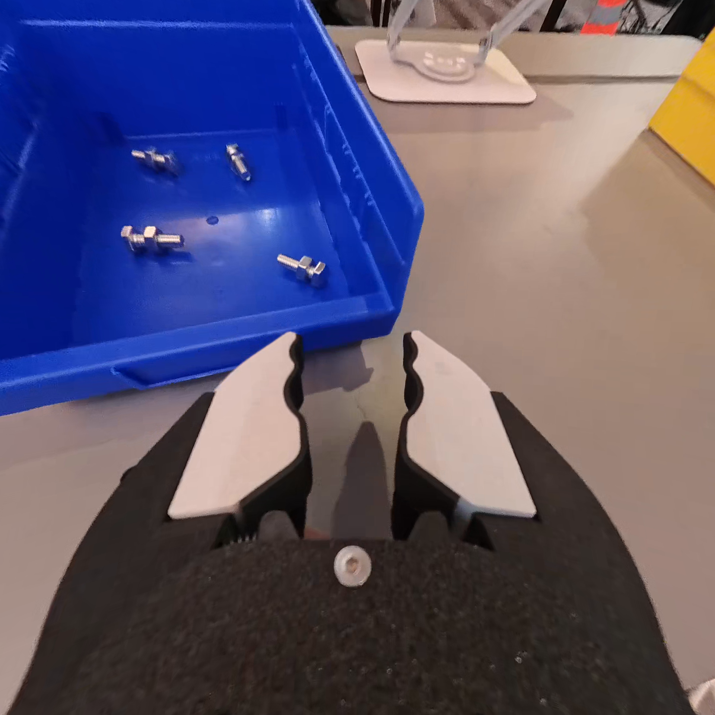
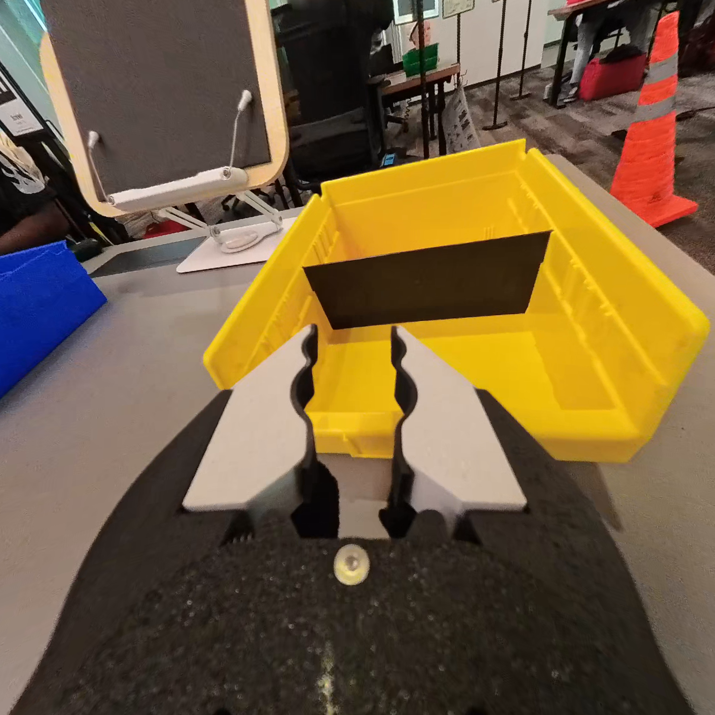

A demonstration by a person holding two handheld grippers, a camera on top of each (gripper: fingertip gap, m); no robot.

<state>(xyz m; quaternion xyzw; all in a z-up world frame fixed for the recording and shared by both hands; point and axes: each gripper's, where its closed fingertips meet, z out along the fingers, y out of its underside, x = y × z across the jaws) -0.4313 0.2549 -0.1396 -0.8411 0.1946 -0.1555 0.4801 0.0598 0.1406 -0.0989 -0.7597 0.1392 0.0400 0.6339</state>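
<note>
blue bin (image 1: 193, 340) cut off left | yellow bin (image 2: 580, 437) far half hidden | both jaws wide, bare

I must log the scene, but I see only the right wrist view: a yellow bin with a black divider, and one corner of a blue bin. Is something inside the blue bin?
Observer: Yes. Four silver bolts with nuts lie on the floor of the blue bin.
Operator: And the left gripper?
Observer: The left gripper is open and empty, over the grey table by the bin's near right corner.
Operator: Does it touch the bin?
Observer: I cannot tell.
</note>
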